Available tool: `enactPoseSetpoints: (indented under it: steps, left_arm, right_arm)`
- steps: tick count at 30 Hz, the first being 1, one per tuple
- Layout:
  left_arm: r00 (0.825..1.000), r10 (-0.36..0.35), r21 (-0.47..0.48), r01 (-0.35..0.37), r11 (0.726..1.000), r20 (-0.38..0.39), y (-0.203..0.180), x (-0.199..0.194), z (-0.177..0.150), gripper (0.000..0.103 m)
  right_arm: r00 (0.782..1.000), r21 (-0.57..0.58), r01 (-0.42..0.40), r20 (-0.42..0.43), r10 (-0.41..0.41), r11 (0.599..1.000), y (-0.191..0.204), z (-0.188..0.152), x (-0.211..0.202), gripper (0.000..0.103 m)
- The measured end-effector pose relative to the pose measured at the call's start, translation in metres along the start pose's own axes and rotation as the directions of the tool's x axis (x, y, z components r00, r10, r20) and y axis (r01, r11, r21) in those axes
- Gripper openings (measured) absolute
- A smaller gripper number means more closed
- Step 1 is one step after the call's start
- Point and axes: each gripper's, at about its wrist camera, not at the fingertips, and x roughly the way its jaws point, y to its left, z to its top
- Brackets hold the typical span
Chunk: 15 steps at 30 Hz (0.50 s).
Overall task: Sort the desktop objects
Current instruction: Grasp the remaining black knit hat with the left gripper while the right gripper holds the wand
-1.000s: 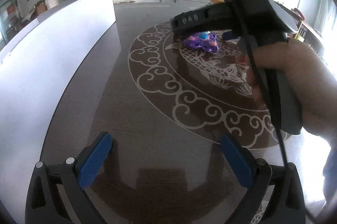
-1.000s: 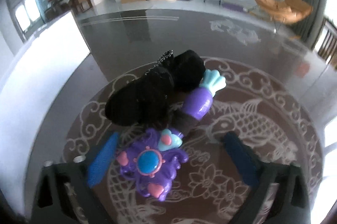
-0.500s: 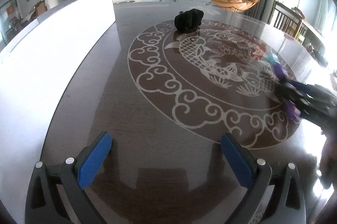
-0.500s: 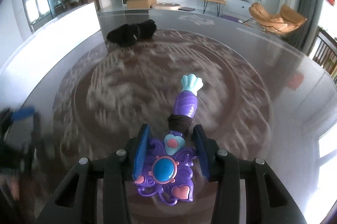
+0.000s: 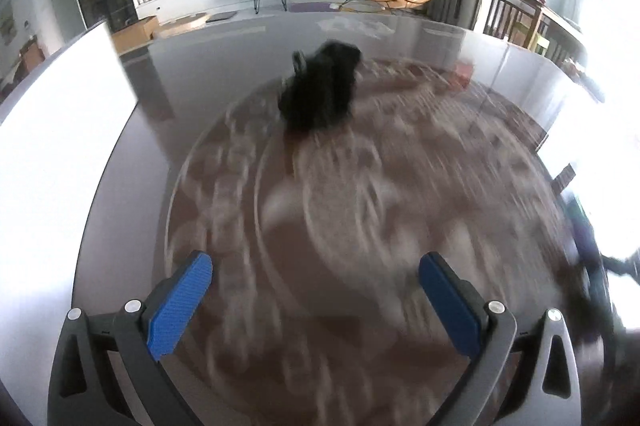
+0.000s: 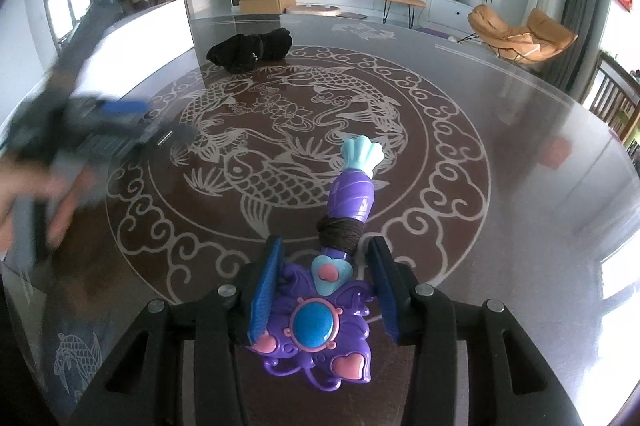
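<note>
My right gripper (image 6: 326,274) is shut on a purple toy wand (image 6: 320,322) with a blue gem, pink hearts and a teal shell tip, held above the table. A black pouch (image 6: 250,49) lies at the far left of the table's fish pattern; it shows blurred ahead in the left wrist view (image 5: 320,87). My left gripper (image 5: 316,290) is open and empty, its blue pads wide apart above the table. It appears blurred at the left of the right wrist view (image 6: 100,129).
A white panel (image 5: 60,153) runs along the table's left side. The dark round table (image 6: 500,129) has a white carved fish and cloud pattern. Chairs and a TV stand lie beyond the far edge.
My right gripper closed on the wand and carried it back from the pouch toward the table's near side. My left gripper moved forward, closer to the black pouch.
</note>
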Motion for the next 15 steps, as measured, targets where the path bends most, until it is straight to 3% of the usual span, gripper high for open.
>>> enactPoseSetpoints:
  steps: [3, 8, 11, 12, 13, 15]
  left_arm:
    - [1.0, 0.02, -0.026, -0.02, 0.999, -0.006, 0.007, 0.025, 0.036, 0.103]
    - [0.994, 0.057, -0.091, -0.065, 0.994, -0.089, 0.008, 0.07, 0.101, 0.103]
    - [0.999, 0.014, -0.008, -0.015, 1.0, -0.036, -0.001, 0.076, 0.109, 0.102]
    - [1.0, 0.0, 0.012, 0.0, 1.0, -0.005, -0.001, 0.072, 0.105, 0.087]
    - [0.999, -0.008, 0.018, 0.007, 1.0, 0.033, 0.001, 0.065, 0.1, 0.056]
    - [0.998, -0.01, -0.002, 0.01, 1.0, 0.064, 0.012, 0.052, 0.087, 0.036]
  right_arm:
    - [1.0, 0.001, 0.0, 0.0, 0.0, 1.0, 0.0, 0.0, 0.0, 0.045]
    - [1.0, 0.001, 0.0, 0.0, 0.0, 1.0, 0.0, 0.001, 0.002, 0.045]
    - [1.0, 0.0, 0.003, 0.0, -0.003, 1.0, 0.0, 0.001, 0.002, 0.044]
    - [1.0, -0.001, 0.003, 0.001, -0.003, 1.0, 0.0, 0.001, 0.002, 0.045]
    - [1.0, 0.0, 0.003, 0.001, -0.003, 1.0, 0.0, 0.001, 0.002, 0.044]
    - [1.0, -0.001, 0.003, 0.001, -0.003, 1.0, 0.0, 0.001, 0.002, 0.044]
